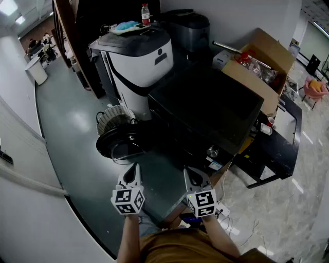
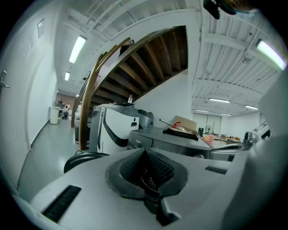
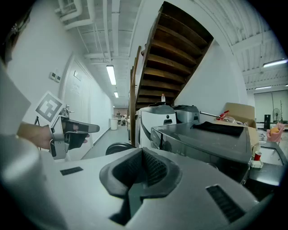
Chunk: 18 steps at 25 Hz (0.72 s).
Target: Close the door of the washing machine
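The dark grey washing machine (image 1: 205, 110) stands ahead of me, front face toward me. Its round black door (image 1: 121, 141) hangs open at the machine's left, low near the floor. My left gripper (image 1: 132, 174) hovers just short of the door, shut and empty. To its right, my right gripper (image 1: 195, 177) is level with it, also shut with nothing in it, facing the machine's front. The left gripper view shows the door (image 2: 83, 159) low on the left and the machine (image 2: 171, 137) beyond my shut left gripper (image 2: 146, 173). The right gripper view shows the machine (image 3: 202, 139), the door (image 3: 119, 147) and the left gripper (image 3: 72, 130).
A white and black appliance (image 1: 139, 56) with a bottle (image 1: 146, 14) on top stands behind the door. A round wire grille (image 1: 114, 117) lies by it. An open cardboard box (image 1: 262, 67) sits right of the machine. Cables and a power strip (image 1: 223, 209) lie on the floor. A white wall (image 1: 20, 205) runs along the left.
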### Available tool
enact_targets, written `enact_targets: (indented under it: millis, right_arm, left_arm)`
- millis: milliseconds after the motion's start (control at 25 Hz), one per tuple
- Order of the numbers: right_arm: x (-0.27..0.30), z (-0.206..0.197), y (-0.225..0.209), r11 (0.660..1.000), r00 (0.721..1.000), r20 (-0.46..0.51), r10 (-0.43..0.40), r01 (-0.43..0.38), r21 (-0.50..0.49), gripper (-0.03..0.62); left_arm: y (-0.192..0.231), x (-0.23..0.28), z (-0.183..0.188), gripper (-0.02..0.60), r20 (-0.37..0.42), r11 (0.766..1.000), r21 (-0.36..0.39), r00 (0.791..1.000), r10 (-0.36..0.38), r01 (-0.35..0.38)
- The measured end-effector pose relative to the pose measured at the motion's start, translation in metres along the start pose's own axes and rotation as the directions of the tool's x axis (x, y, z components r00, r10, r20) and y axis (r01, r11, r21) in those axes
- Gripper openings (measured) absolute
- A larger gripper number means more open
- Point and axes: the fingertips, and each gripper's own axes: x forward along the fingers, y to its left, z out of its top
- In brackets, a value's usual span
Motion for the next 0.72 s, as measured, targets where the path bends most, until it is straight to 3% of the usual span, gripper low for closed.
enact_targets:
  millis: [400, 720]
  right_arm:
    - [0.014, -0.003, 0.009, 1.000, 1.000, -0.016, 0.025, -0.025, 0.014, 0.011]
    - [0.026, -0.016, 0.019, 0.998, 0.998, -0.042, 0.051, -0.049, 0.042, 0.012]
  left_arm:
    - [0.016, 0.002, -0.006, 0.025, -0.022, 1.000, -0.012, 1.000, 0.020, -0.020]
    - [0.047, 0.002, -0.035, 0.026, -0.082, 0.997, 0.010, 0.994, 0.073, -0.072]
